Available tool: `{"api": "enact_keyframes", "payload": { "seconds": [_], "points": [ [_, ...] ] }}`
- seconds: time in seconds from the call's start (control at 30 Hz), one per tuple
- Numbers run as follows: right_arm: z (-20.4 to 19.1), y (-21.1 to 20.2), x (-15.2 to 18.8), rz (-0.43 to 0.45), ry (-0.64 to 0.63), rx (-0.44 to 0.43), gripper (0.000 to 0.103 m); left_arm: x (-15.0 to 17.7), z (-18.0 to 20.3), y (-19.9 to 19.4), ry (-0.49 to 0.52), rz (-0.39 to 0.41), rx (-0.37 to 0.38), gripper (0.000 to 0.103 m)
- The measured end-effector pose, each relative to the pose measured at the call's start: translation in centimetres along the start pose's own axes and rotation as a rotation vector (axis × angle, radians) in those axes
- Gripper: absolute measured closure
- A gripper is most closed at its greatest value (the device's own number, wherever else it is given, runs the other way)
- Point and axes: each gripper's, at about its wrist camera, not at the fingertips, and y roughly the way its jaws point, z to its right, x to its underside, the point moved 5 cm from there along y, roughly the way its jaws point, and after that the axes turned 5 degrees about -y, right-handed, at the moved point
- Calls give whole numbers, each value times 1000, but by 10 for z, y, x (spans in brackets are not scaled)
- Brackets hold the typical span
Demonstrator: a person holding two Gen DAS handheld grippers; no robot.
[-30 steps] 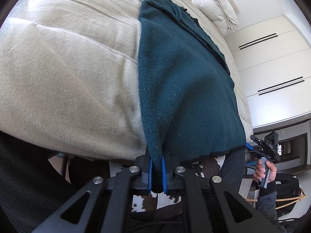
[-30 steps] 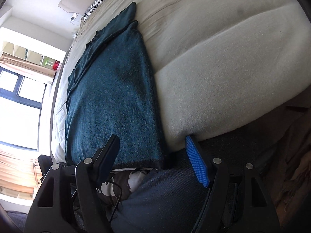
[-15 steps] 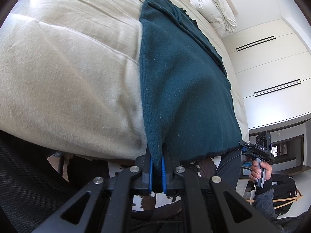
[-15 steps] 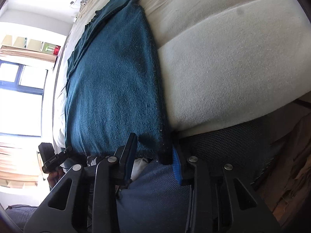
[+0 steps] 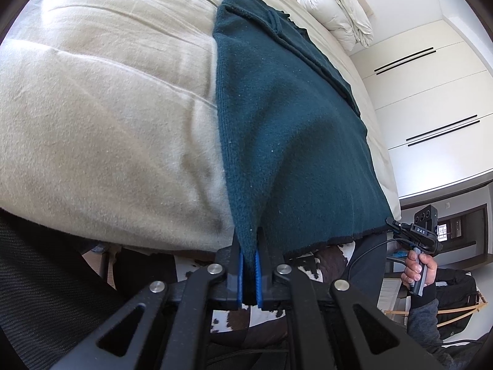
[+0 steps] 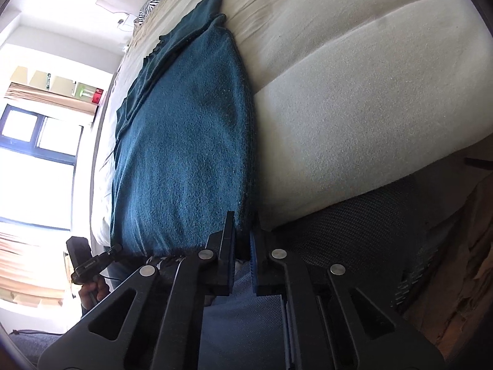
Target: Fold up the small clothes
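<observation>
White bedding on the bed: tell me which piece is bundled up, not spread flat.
The white duvet, rolled into a heap beyond the teal garment; the cream cover lies flat.

We see a dark teal knitted garment (image 5: 286, 141) spread flat along a beige bed (image 5: 107, 117), its black-edged hem hanging just over the near edge. Further up, part of it lies folded over in loose ridges. Both near corners are lifted slightly, each pinched between blue pads
</observation>
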Motion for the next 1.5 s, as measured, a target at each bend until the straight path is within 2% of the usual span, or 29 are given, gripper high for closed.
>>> {"api": "enact_keyframes", "payload": {
  "seconds": [0.17,0.3,0.57,0.83,0.97,1.17,1.5],
  "points": [
    [-23,-9,-3,35,-45,-14,97,-1,5,-6,10,9,17,97],
    [-46,-17,-11,68,-80,-55,97,-6,7,-15,-14,23,71,97],
    [-94,-31,-46,156,-129,-177,97,-27,25,-50,-65,102,263,97],
    [-126,-43,-99,297,-103,-306,97,-62,39,-73,-128,178,419,97],
    [-133,-50,-124,366,-84,-341,97,-88,40,-74,-209,205,477,97],
    [-125,-61,-152,467,-30,-375,97,-119,49,-76,-244,244,535,97],
    [-120,-47,-189,505,-13,-342,97,-170,30,-56,-417,261,572,97]
  ]
}}
